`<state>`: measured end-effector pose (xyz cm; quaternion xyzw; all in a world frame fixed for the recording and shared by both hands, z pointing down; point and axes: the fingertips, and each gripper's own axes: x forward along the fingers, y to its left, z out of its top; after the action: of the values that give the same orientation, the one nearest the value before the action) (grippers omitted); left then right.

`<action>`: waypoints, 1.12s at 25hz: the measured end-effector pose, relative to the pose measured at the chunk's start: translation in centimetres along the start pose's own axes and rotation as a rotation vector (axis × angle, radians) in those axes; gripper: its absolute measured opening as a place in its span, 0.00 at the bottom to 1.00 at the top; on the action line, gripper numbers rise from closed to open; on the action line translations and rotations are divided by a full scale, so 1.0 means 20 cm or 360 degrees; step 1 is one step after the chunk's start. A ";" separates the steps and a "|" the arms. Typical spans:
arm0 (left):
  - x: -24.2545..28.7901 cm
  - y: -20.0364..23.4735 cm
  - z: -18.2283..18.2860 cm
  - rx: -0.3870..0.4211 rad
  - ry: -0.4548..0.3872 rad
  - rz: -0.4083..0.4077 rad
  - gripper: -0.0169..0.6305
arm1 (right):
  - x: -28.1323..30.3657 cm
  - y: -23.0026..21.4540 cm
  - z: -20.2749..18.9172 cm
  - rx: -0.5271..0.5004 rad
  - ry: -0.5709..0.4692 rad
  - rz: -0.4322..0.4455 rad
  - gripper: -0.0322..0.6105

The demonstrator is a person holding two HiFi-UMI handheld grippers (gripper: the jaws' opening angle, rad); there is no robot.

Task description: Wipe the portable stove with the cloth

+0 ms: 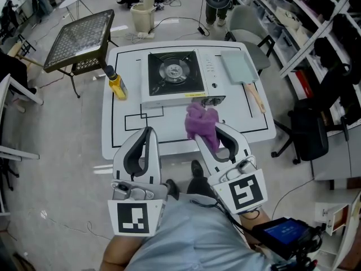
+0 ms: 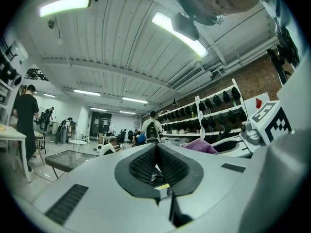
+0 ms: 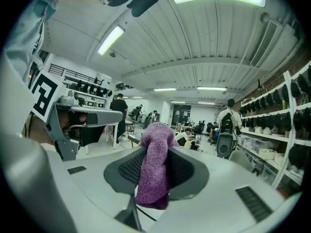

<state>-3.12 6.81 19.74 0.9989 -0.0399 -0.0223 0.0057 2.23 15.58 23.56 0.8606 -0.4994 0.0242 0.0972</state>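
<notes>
The portable stove (image 1: 177, 78), white with a black burner top, sits at the back middle of the white table (image 1: 121, 134). A purple cloth (image 1: 201, 123) hangs bunched just in front of the stove's front edge, and my right gripper (image 1: 216, 135) is shut on it. In the right gripper view the cloth (image 3: 155, 164) fills the gap between the dark pads (image 3: 187, 171). My left gripper (image 1: 148, 133) hovers over the table's front edge, left of the cloth, its jaws together with nothing in them. In the left gripper view its pads (image 2: 141, 166) meet, and the cloth (image 2: 199, 145) shows at the right.
A yellow bottle (image 1: 117, 84) stands left of the stove. A pale green cleaver with a wooden handle (image 1: 241, 69) lies to its right. A black mesh table (image 1: 79, 41) and a bin (image 1: 142, 17) stand beyond; shelves and a black chair (image 1: 310, 131) line the right side.
</notes>
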 end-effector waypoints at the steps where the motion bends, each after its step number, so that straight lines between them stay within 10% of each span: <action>1: 0.00 0.00 0.00 -0.0011 0.0004 -0.0002 0.05 | 0.00 0.00 0.00 -0.0003 -0.0002 0.0002 0.26; 28: -0.02 0.01 0.01 -0.0038 0.0008 0.0000 0.05 | 0.01 0.01 0.02 -0.0022 -0.0004 -0.0006 0.26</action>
<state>-3.48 6.64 19.64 0.9989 -0.0395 -0.0201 0.0176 2.10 15.25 23.16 0.8608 -0.4980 0.0195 0.1027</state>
